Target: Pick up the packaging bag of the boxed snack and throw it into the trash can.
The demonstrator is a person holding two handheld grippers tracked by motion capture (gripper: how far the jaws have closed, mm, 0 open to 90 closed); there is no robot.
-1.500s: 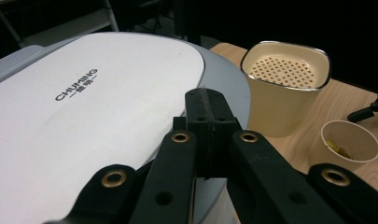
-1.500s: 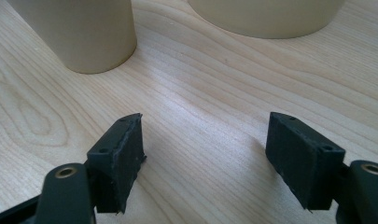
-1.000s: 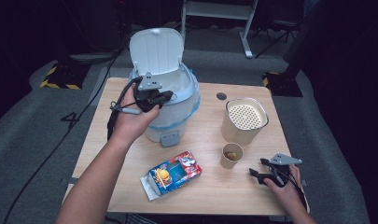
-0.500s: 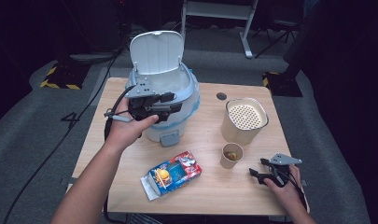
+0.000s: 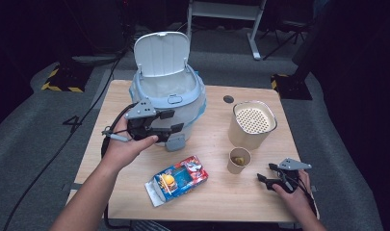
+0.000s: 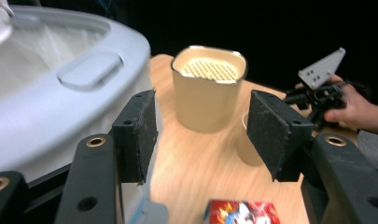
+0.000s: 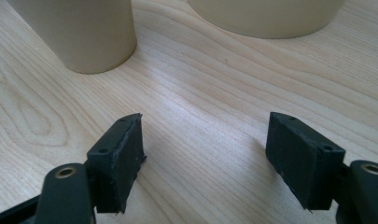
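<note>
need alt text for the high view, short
A person's left gripper, jaws open and empty, hovers by a white lidded bin with its lid up on a wooden table. The right gripper rests near a paper cup, a beige container and a snack box.

— What sort of room is this?

— Dim all round. The light falls mostly on the counter [image 5: 216,192], a pale wood top with a clear grain and a small dark round hole [image 5: 228,99] near its far edge.

— And the floor?

— Grey carpet [image 5: 33,159], with a dark number mark [image 5: 73,121] on it to the left. A black cable [image 5: 48,163] trails across it, and farther back on the left sits a yellow-and-black striped strip [image 5: 60,82].

— Any furniture behind?

— A white metal frame [image 5: 221,14] stands on the far side, its legs on the carpet. Another striped patch [image 5: 281,79] shows at the right. Beyond that it is all black.
</note>
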